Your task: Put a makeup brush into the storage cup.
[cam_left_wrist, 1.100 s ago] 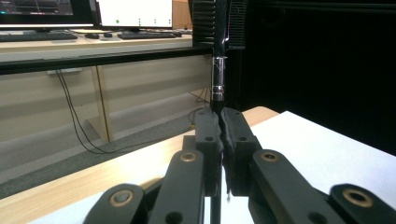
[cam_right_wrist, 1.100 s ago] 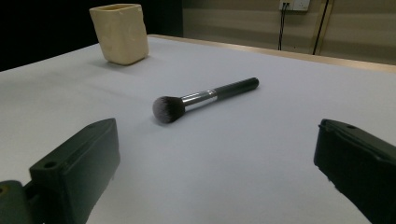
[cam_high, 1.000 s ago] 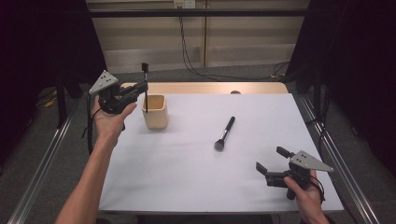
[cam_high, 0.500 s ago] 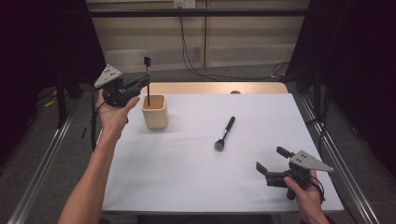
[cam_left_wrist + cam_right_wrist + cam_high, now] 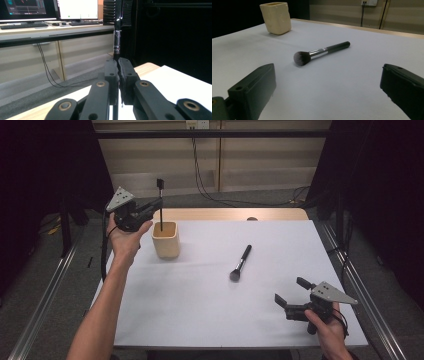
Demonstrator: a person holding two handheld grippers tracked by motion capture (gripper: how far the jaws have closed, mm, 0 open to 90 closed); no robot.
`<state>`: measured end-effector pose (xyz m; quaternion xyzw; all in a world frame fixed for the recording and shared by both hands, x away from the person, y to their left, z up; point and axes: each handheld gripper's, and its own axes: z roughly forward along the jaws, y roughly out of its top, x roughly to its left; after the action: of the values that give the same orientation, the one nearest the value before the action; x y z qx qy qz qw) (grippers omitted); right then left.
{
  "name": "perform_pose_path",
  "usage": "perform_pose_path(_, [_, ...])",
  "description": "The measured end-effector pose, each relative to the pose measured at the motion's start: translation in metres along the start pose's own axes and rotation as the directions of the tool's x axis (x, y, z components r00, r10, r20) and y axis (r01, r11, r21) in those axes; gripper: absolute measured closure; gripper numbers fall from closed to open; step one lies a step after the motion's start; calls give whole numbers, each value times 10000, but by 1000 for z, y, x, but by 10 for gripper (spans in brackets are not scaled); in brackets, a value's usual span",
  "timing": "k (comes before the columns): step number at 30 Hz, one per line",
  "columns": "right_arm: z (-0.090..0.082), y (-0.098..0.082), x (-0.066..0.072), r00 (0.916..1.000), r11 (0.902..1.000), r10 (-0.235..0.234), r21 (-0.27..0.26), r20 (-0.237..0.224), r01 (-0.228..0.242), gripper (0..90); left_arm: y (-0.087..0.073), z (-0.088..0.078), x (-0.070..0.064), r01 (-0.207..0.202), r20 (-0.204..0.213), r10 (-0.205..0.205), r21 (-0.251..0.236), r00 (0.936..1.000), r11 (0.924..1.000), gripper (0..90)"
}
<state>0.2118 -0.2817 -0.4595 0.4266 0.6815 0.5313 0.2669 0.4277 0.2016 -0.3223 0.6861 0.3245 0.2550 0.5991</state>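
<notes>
My left gripper (image 5: 156, 210) is shut on a thin black brush (image 5: 161, 207), held upright at the table's far left. The brush's small square head points up, and its lower end dips into the open top of a beige cup (image 5: 166, 241). In the left gripper view the jaws (image 5: 118, 63) pinch the handle just under the brush's silver ferrule (image 5: 117, 42). A black makeup brush (image 5: 240, 262) with a round head lies flat mid-table. My right gripper (image 5: 291, 291) rests open near the front right; its own view shows that makeup brush (image 5: 322, 52) and the cup (image 5: 276, 18) beyond the spread jaws (image 5: 328, 75).
A white sheet covers the table (image 5: 200, 315), with a wooden strip (image 5: 225, 214) along the far edge. Metal rails (image 5: 45, 305) run along both sides. Cables (image 5: 200, 175) hang against the back wall, and monitors (image 5: 75, 8) stand on a desk behind.
My left hand has shifted a little up and to the right with the thin brush, keeping it over the cup. The right hand and the makeup brush have stayed put.
</notes>
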Motion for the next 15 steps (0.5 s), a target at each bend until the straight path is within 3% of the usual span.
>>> perform_pose_path(15, [0,0,0,10000,10000,18,31,4,-18,0,-9,11,11,168,-270,-161,253,9995,9995,862])
